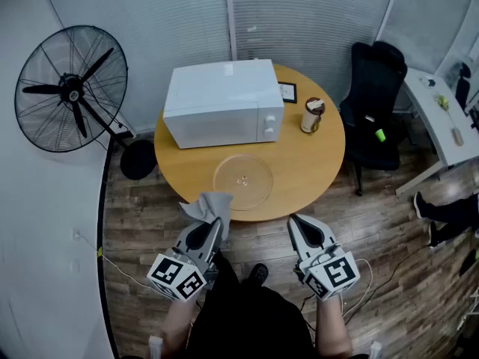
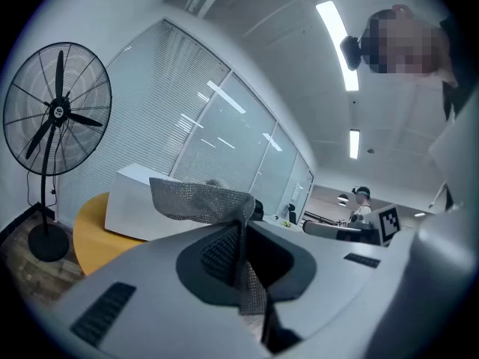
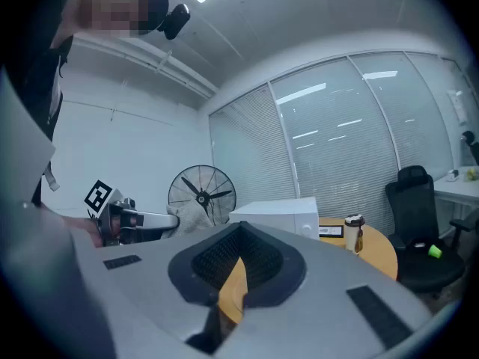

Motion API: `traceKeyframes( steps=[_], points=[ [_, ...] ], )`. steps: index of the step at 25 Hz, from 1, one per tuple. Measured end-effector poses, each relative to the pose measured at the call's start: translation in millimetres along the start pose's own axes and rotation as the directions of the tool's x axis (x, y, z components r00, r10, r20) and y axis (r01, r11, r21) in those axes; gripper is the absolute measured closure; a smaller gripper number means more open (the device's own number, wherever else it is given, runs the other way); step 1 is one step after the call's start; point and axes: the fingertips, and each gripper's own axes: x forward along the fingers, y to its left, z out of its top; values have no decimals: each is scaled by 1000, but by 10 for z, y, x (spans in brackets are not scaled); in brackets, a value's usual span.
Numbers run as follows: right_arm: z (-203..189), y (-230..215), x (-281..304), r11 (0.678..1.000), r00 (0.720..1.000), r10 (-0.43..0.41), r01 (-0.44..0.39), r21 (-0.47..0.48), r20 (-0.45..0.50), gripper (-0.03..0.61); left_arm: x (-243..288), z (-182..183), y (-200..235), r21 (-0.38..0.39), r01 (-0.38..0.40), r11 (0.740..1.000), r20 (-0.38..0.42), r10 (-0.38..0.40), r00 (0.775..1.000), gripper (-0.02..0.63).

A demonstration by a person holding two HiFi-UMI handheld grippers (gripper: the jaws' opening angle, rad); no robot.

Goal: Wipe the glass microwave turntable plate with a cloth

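The left gripper (image 1: 212, 229), clamping the cloth (image 1: 207, 206), and the closed, empty right gripper (image 1: 298, 225) sat bottom-centre; wiping seemingly awaited a reach up-frame to the plate (image 1: 242, 181).

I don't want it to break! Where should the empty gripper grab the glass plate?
Probably its near rim, the right gripper coming low from the table's front edge. The plate lies flat and thin, so only the rim gives a pinch.

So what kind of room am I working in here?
Most likely an office: glass partition walls with blinds, a black office chair beside a white desk, and a round table carrying a microwave.
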Motion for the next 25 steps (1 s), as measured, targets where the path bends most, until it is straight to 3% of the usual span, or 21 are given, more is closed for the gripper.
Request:
traceKeyframes(
  steps=[25],
  points=[
    [-235, -67, 111, 997, 999, 15, -12, 77, -31, 568, 71, -248, 143, -17, -48, 999, -60, 46, 997, 604]
  ],
)
